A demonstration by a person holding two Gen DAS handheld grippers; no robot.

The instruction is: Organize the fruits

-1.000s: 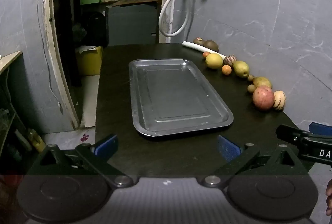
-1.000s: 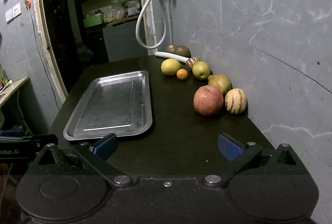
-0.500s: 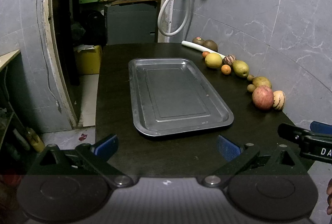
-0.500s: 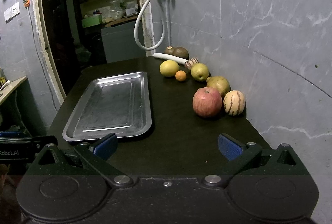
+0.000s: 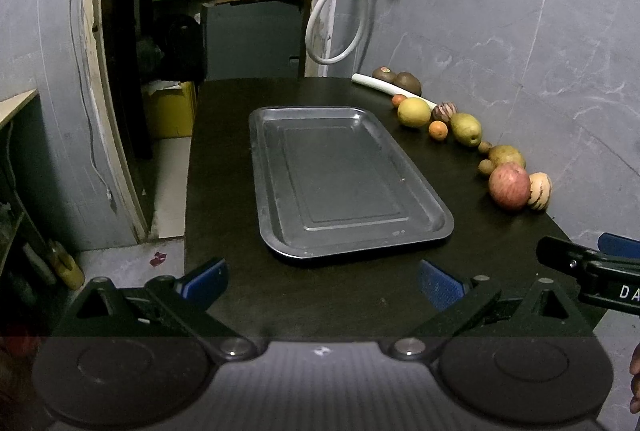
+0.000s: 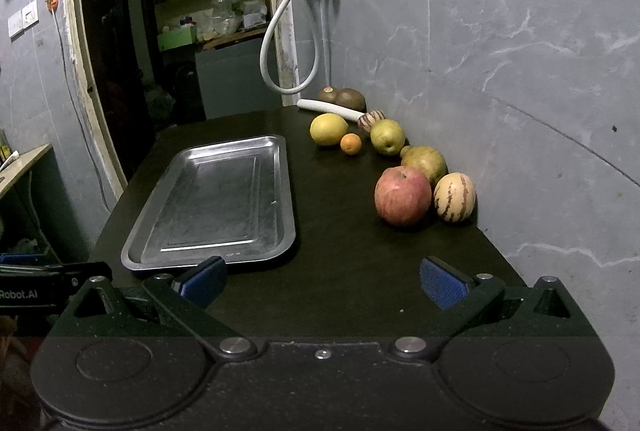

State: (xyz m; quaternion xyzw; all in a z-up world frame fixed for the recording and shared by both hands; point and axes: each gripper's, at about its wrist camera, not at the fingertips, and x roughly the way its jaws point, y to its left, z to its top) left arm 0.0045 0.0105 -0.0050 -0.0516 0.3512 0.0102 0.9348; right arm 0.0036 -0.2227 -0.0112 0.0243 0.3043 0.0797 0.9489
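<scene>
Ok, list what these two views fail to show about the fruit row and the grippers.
- Small brown fruits beside the pear: too small to identify in the left wrist view, mostly hidden behind the apple in the right wrist view.
- Small orange fruit by the white tube: hidden behind the lemon in the right wrist view.
- Right gripper: cut off by the left wrist view's right edge.
- Left gripper: only a sliver shows at the right wrist view's left edge.
</scene>
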